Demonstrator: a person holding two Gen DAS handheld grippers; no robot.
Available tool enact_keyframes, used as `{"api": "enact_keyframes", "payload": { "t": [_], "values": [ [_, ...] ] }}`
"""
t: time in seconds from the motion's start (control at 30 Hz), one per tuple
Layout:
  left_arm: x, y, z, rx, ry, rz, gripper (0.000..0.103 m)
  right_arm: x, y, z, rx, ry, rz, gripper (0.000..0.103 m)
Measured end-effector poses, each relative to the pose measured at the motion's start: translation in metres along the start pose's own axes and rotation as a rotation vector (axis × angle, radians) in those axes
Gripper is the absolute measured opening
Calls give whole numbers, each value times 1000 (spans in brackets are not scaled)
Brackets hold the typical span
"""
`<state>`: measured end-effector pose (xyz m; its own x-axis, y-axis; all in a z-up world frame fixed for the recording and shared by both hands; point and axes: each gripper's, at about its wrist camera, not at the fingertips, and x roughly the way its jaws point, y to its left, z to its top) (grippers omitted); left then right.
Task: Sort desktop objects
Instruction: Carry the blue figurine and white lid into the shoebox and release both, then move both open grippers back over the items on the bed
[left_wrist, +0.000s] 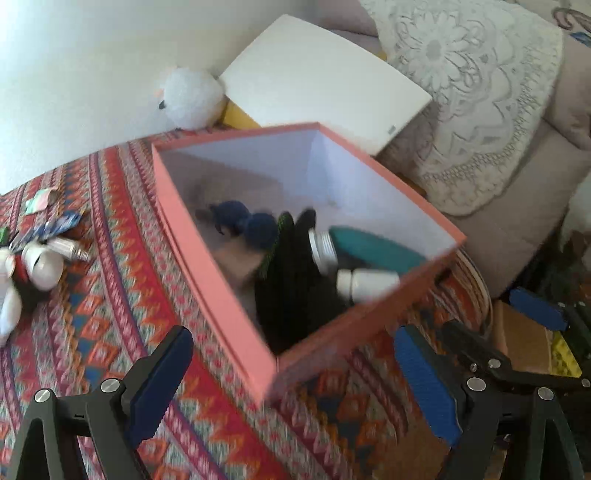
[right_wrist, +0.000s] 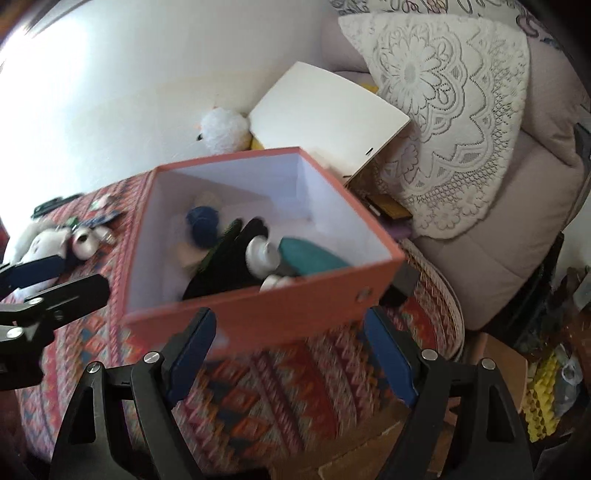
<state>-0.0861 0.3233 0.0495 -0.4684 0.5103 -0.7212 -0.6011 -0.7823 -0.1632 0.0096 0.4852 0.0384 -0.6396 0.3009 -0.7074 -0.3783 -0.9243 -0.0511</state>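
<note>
A pink box (left_wrist: 218, 306) (right_wrist: 266, 314) stands open on the patterned tablecloth (left_wrist: 122, 295). Inside lie dark blue yarn balls (left_wrist: 255, 225) (right_wrist: 202, 221), a black cloth (left_wrist: 291, 295), a teal object (left_wrist: 373, 247) and white bulbs (left_wrist: 365, 282) (right_wrist: 260, 254). Left of the box lie loose bulbs (left_wrist: 44, 266) (right_wrist: 85, 242), a white plush toy (right_wrist: 35, 242) and small packets (left_wrist: 44, 229). My left gripper (left_wrist: 291, 384) (right_wrist: 79, 275) is open and holds nothing, before the box's near corner. Facing the box's near wall, my right gripper (right_wrist: 291, 358) (left_wrist: 491, 317) is open and holds nothing.
A white board (left_wrist: 321, 85) (right_wrist: 325, 118) leans behind the box beside a white fluffy ball (left_wrist: 192, 96). A lace-covered sofa (left_wrist: 472, 92) stands to the right. A cardboard box (left_wrist: 517, 339) sits on the floor past the table's right edge.
</note>
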Motion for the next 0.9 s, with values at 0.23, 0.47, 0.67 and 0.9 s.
{"api": "enact_keyframes", "payload": {
  "t": [0.23,0.47,0.67,0.9],
  "values": [
    [-53,9,-64,4,16,-3,92,-57,55,-62,-74,32,47,85],
    [-106,61,-118,-73,5,42,92,-98,133,-104,-181,50,138,86],
    [-148,129,-154,-185,-22,127,92,-113,215,-124,-305,56,235,86],
    [-185,224,-183,-351,-56,264,95,-110,304,-122,-438,57,336,86]
  ]
}}
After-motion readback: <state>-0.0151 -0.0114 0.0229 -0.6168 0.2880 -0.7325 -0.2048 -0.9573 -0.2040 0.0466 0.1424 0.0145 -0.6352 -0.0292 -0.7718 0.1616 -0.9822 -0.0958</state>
